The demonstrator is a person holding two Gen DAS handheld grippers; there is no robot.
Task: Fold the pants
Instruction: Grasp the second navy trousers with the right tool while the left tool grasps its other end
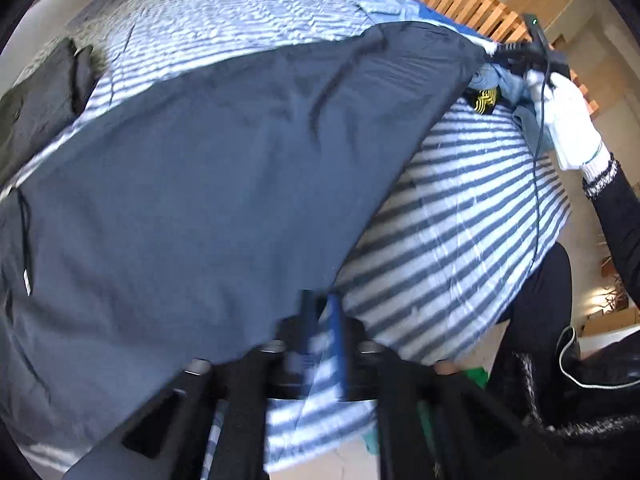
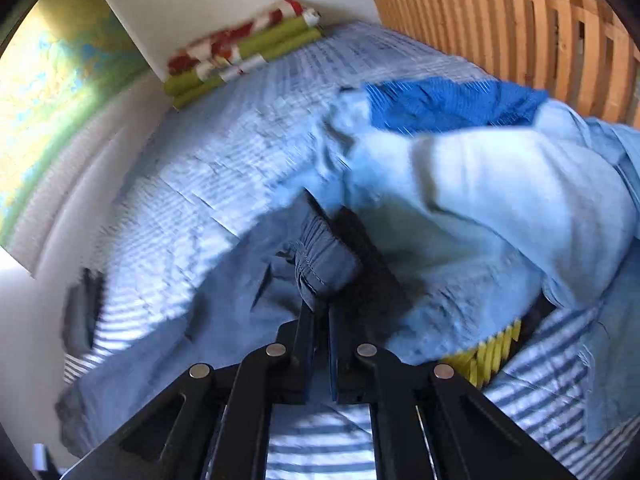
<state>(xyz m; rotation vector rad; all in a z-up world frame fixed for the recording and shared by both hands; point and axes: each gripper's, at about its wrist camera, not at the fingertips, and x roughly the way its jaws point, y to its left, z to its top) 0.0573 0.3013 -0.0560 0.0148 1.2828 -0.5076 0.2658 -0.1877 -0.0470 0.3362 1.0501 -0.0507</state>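
The grey pants (image 1: 200, 184) stretch across the striped bed (image 1: 460, 220). The right tongs (image 2: 320, 312) pinch the waistband; the left tongs (image 1: 320, 300), narrow, pinch a hem. Bare bedding lies beyond.

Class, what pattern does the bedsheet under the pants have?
Blue and white stripes on the bedsheet, clearest in the left wrist view.

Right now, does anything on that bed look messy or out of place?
Yes. Beside the grey pants being folded, a rumpled heap of light blue clothes and a bright blue garment lies unfolded by the wooden slats, untidy on the striped bedspread.
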